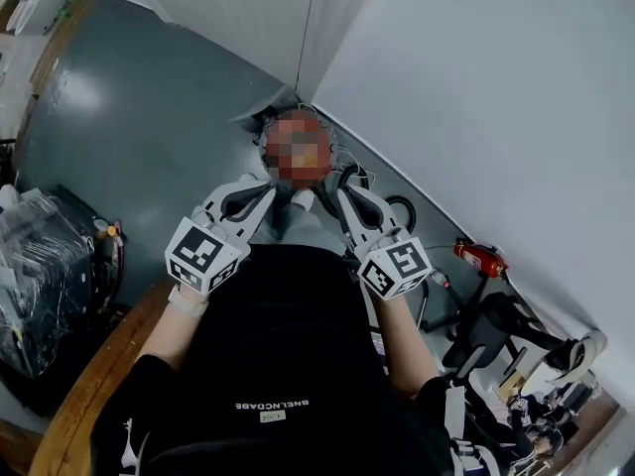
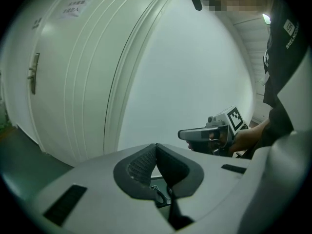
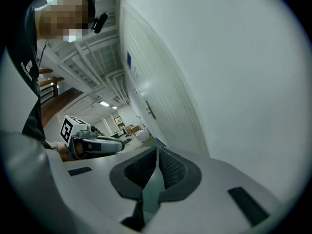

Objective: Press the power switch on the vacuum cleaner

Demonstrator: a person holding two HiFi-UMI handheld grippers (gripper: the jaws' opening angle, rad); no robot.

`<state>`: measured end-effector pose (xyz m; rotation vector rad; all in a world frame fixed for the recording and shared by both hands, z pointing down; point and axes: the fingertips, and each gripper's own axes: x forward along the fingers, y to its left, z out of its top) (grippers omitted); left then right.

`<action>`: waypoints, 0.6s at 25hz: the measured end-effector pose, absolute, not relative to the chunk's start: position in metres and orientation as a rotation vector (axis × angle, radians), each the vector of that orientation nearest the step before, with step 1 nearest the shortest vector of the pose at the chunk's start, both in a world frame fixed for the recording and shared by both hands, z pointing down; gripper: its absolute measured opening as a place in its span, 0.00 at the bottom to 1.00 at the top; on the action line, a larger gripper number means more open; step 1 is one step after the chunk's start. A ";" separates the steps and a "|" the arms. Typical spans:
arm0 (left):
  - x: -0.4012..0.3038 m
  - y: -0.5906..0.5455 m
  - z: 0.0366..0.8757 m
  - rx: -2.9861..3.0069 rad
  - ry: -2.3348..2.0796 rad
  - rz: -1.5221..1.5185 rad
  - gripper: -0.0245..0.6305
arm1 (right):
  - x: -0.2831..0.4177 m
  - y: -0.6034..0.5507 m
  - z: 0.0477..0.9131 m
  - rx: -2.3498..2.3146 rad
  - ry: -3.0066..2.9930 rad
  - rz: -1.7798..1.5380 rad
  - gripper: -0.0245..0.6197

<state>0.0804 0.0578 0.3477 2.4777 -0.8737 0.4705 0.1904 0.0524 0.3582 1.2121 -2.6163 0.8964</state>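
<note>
The left gripper (image 1: 266, 188) and right gripper (image 1: 335, 190) were pale grey, their cubes (image 1: 203, 254) black-and-white patterned. The floor (image 1: 149, 137) was grey, and a canister (image 1: 479, 257), perhaps an extinguisher, was red.

I see a black shirt with white lettering (image 1: 288, 365) on the person who holds both tools side by side. These are the white-and-grey left hand-held gripper (image 1: 260, 194) and right hand-held gripper (image 1: 347, 198), each with a black-and-white marker cube, tips near each other. Around them lie a grey floor (image 1: 139, 137), a white wall (image 1: 496, 97), a red fire extinguisher (image 1: 479, 256) and a clear plastic-wrapped bundle (image 1: 40, 266).
</note>
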 end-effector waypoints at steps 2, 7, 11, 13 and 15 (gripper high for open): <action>0.075 0.058 0.351 2.456 -0.886 0.469 0.06 | 0.187 0.046 0.364 1.198 -2.598 0.895 0.10; 0.053 0.055 0.365 2.402 -0.912 0.491 0.06 | 0.176 0.027 0.398 1.167 -2.481 0.887 0.10; 0.037 0.050 0.380 2.350 -0.917 0.531 0.06 | 0.165 0.015 0.439 1.110 -2.383 0.912 0.10; 0.031 0.048 0.390 2.330 -0.922 0.555 0.06 | 0.160 0.009 0.461 1.073 -2.351 0.921 0.10; 0.025 0.045 0.398 2.315 -0.929 0.565 0.06 | 0.156 0.003 0.483 1.039 -2.325 0.918 0.10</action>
